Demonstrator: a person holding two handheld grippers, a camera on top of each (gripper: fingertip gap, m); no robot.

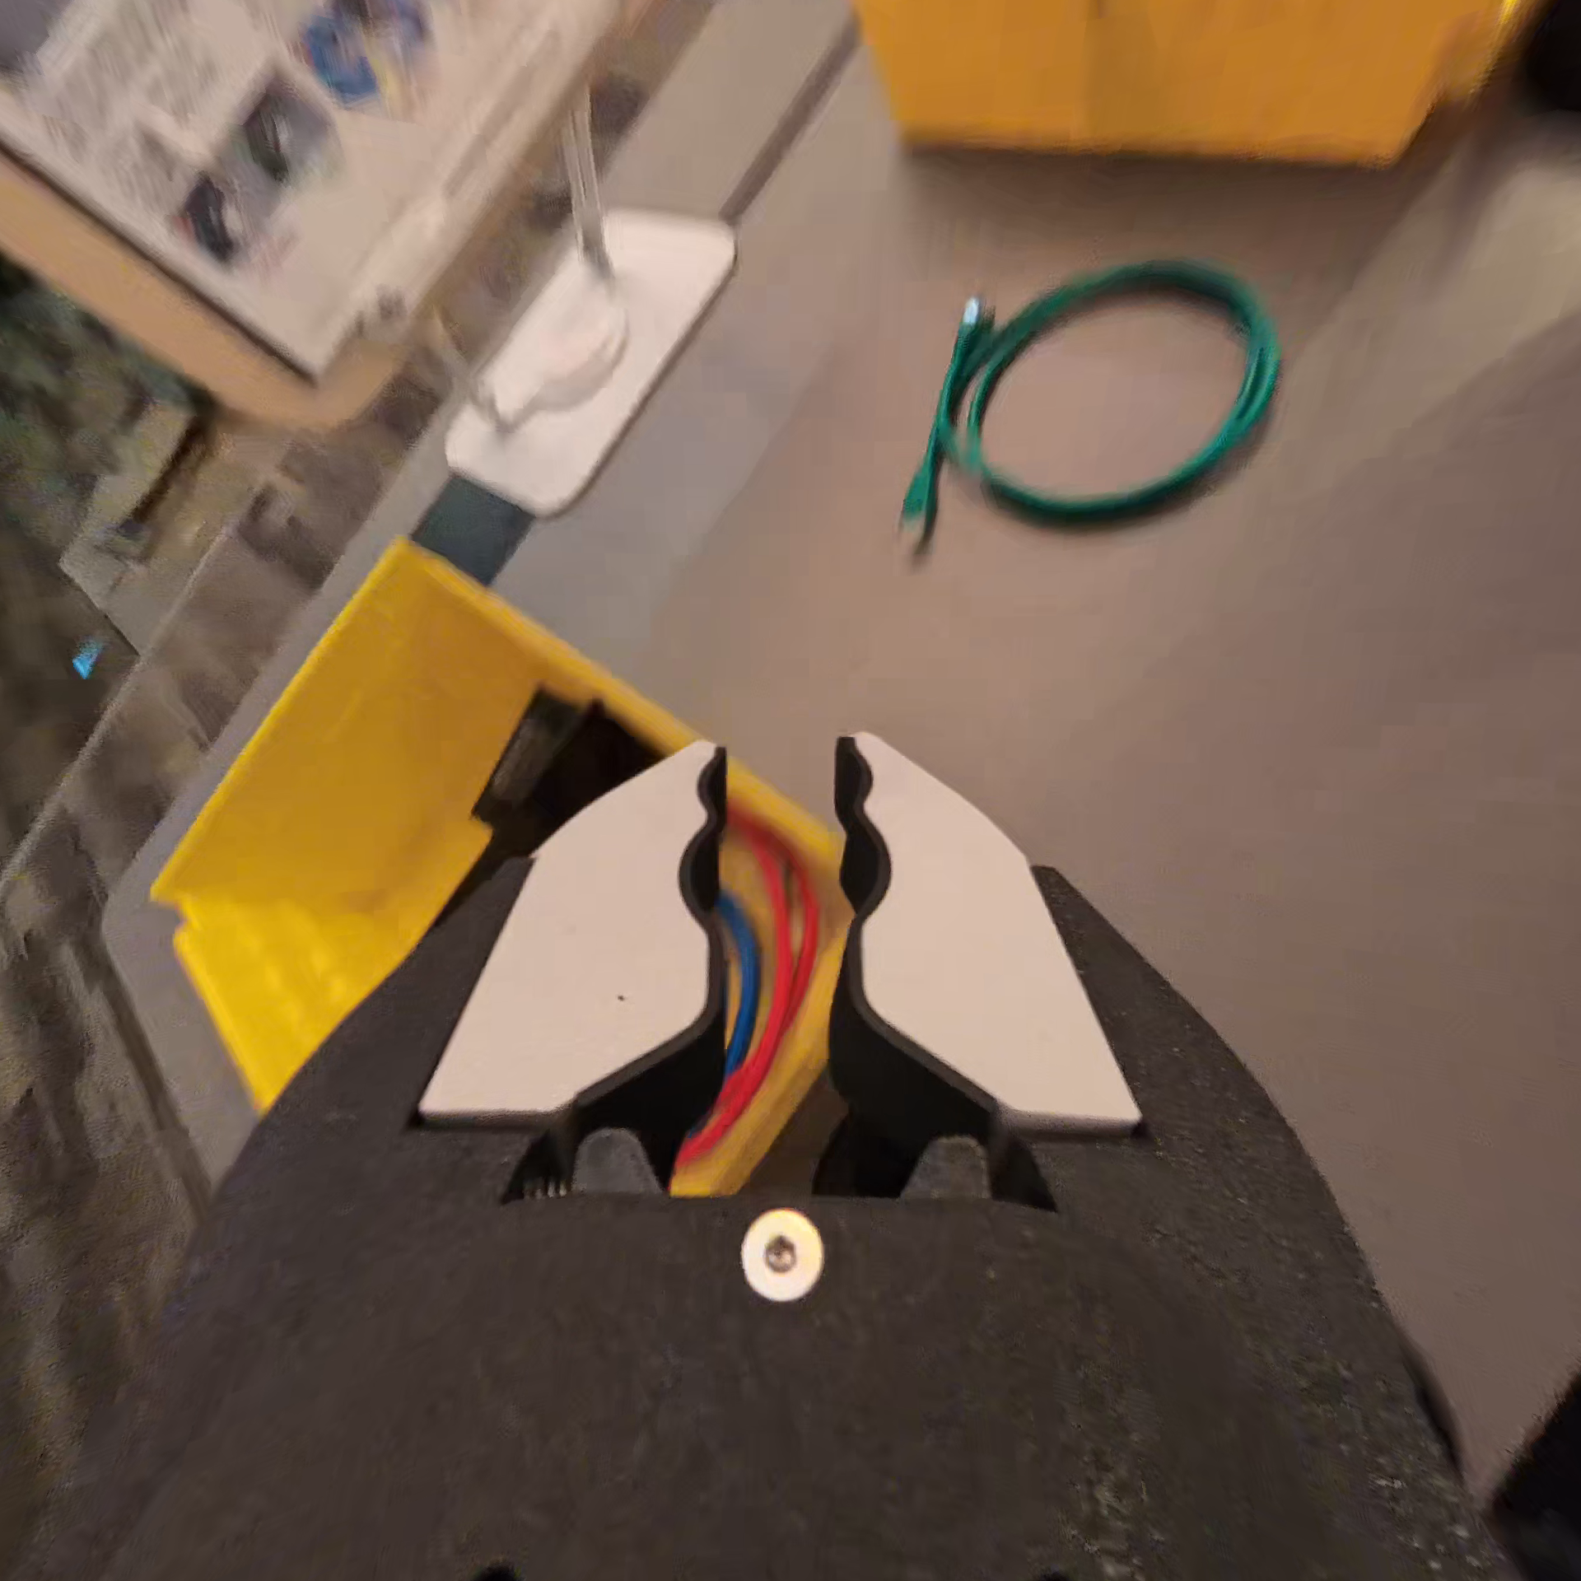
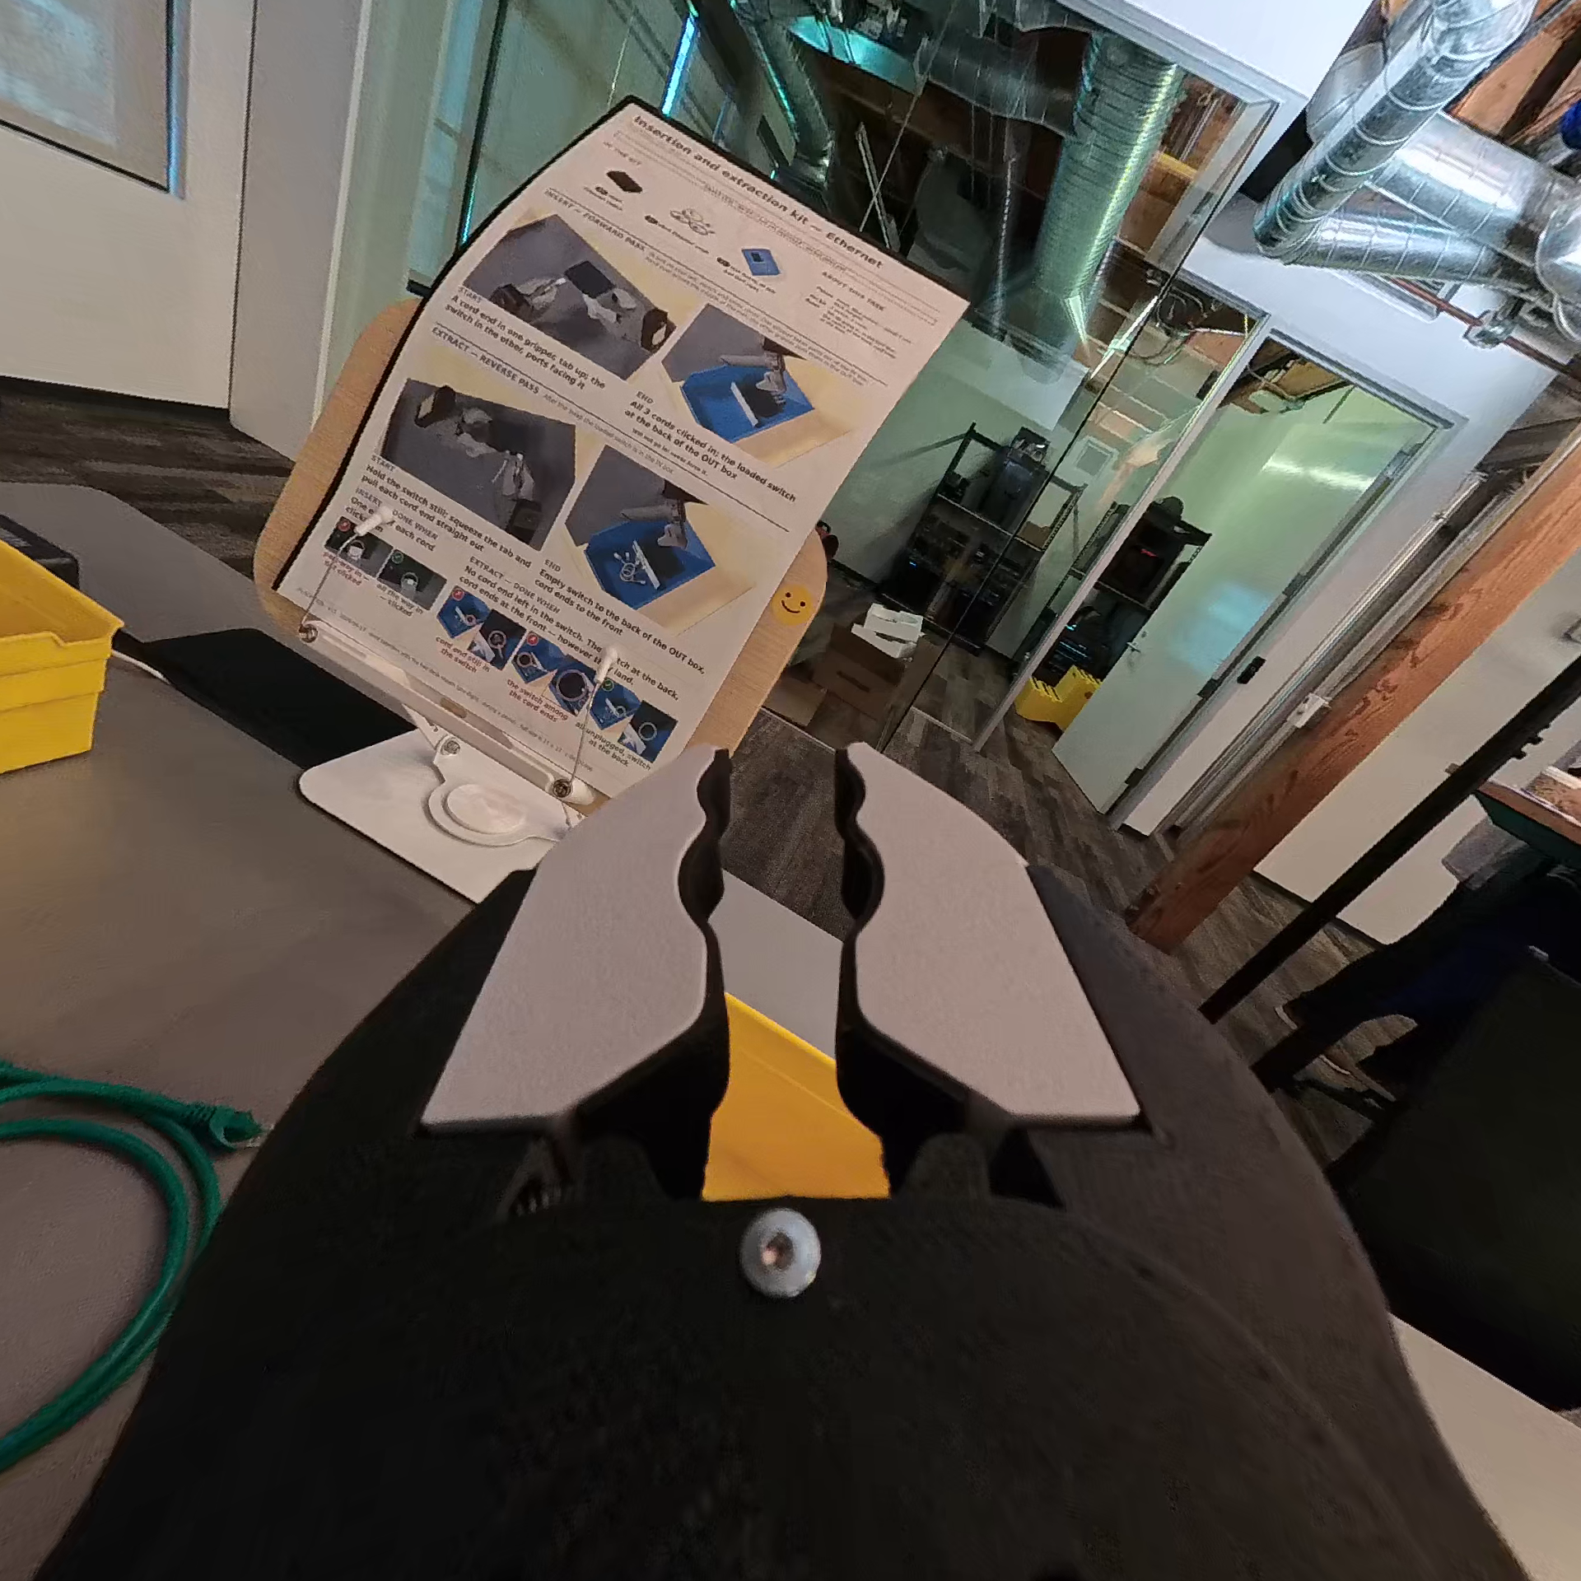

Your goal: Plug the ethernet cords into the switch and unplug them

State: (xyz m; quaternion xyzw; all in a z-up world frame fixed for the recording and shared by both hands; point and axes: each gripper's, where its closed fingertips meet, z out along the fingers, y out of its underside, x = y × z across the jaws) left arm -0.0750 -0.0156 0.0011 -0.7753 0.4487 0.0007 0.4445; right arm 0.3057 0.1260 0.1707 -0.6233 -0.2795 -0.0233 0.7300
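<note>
A: Where does the left gripper (image 1: 780, 753) sit?

B: Low over the open yellow plastic bin (image 1: 342, 821) at the table's edge, which fills the left wrist view from eight o'clock to the centre. Its two grey-faced fingers (image 1: 599, 941) stand a narrow gap apart and hold nothing.

A: What shows through that gap?

B: Thin red cords (image 1: 783, 967) and a blue cord (image 1: 743, 975), curving along the bin's inner wall. A dark boxy object (image 1: 535, 753) lies in the bin at about ten o'clock of the fingertips; it is blurred, so I cannot tell whether it is the switch.

A: And outside the bin?

B: A coiled green ethernet cord (image 1: 1138, 393) rests on the grey tabletop (image 1: 1112, 770) at one o'clock, well apart from the bin, both plug ends lying free. A second yellow container (image 1: 1155, 77) sits at the far edge, at twelve to one o'clock.

A: The right gripper (image 2: 783, 757)?

B: Raised and pointed toward the room. Its fingers (image 2: 967, 958) are likewise narrowly parted with nothing gripped; a yellow bin surface (image 2: 787, 1112) shows below, between them.

A: What is ahead of it?

B: A printed instruction sheet (image 2: 633, 445) on a white stand (image 2: 376, 787) at eleven o'clock. The green cord (image 2: 162, 1198) appears at eight o'clock, and another yellow bin (image 2: 43, 667) at nine. Glass walls and silver ducts (image 2: 1412, 197) fill the upper right.
</note>
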